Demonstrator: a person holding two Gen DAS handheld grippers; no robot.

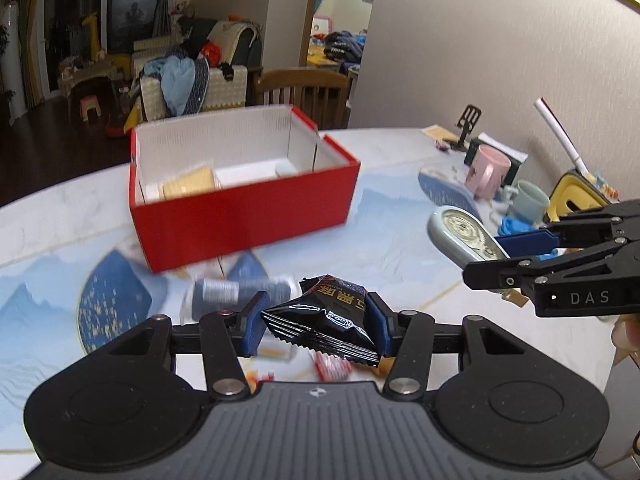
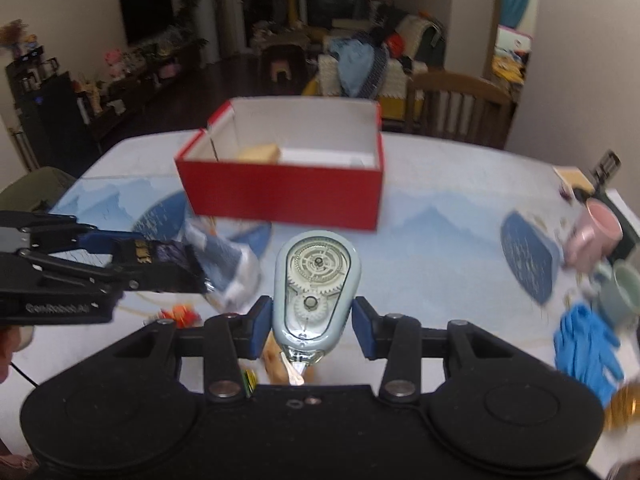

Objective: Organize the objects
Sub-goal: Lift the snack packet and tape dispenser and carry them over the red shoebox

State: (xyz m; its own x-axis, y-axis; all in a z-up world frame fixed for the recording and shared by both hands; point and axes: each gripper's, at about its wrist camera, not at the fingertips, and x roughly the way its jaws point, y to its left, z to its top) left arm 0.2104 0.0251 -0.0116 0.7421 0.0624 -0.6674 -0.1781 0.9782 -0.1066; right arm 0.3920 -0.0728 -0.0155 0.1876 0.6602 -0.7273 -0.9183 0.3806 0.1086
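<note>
My left gripper (image 1: 316, 322) is shut on a black snack packet (image 1: 324, 320) and holds it above the table; it shows at the left of the right wrist view (image 2: 160, 264). My right gripper (image 2: 312, 326) is shut on a pale blue correction tape dispenser (image 2: 316, 284), its pads against both sides; the dispenser also shows in the left wrist view (image 1: 464, 236). An open red box (image 1: 244, 208) with white inside stands farther back on the table (image 2: 432, 240) and holds a tan item (image 1: 188, 186) and white items.
A grey thread spool (image 1: 236, 294) lies below the left gripper. Small orange and red wrappers (image 2: 180, 316) lie near the front. At the right are a pink mug (image 2: 592, 236), a green mug (image 2: 620, 292), blue gloves (image 2: 584, 344) and a phone stand (image 1: 468, 124). A wooden chair (image 2: 456, 100) stands behind the table.
</note>
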